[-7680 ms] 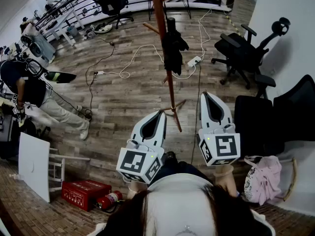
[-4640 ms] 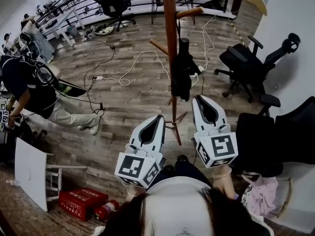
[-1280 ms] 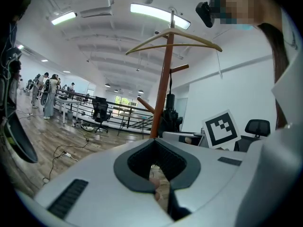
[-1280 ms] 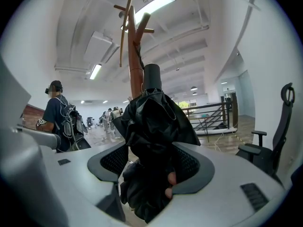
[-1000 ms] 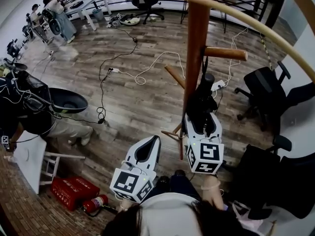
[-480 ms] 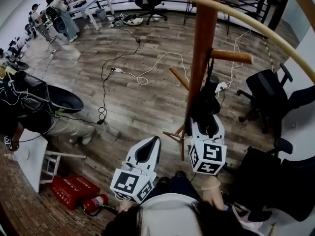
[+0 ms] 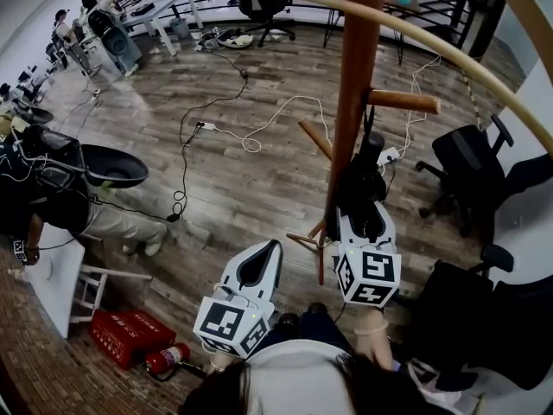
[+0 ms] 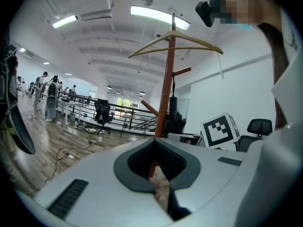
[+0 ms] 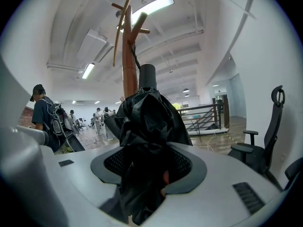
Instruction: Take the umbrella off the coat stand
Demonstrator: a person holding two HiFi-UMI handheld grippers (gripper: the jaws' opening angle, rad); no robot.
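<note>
A folded black umbrella (image 7: 361, 178) hangs by its strap from a peg of the wooden coat stand (image 7: 350, 102). My right gripper (image 7: 361, 211) reaches up to its lower part; the jaws have just been closing, and the black fabric (image 9: 147, 122) fills the gap between them, pressed by the pads. The umbrella's handle end stands above the jaws, in front of the stand's pole (image 9: 129, 65). My left gripper (image 7: 274, 247) hangs lower and to the left, shut and empty, pointing at the pole (image 8: 165, 103). A wooden clothes hanger (image 7: 415, 33) sits on top of the stand.
Black office chairs (image 7: 471, 158) stand to the right. White and black cables (image 7: 259, 128) lie across the wood floor. A red box (image 7: 130, 335), a fire extinguisher (image 7: 168, 357) and a white stool (image 7: 60, 284) are at the lower left, near a person (image 7: 52, 188).
Over several seconds both grippers came up to the stand. In the last second the right gripper's jaws narrowed around the umbrella; the left gripper stayed put.
</note>
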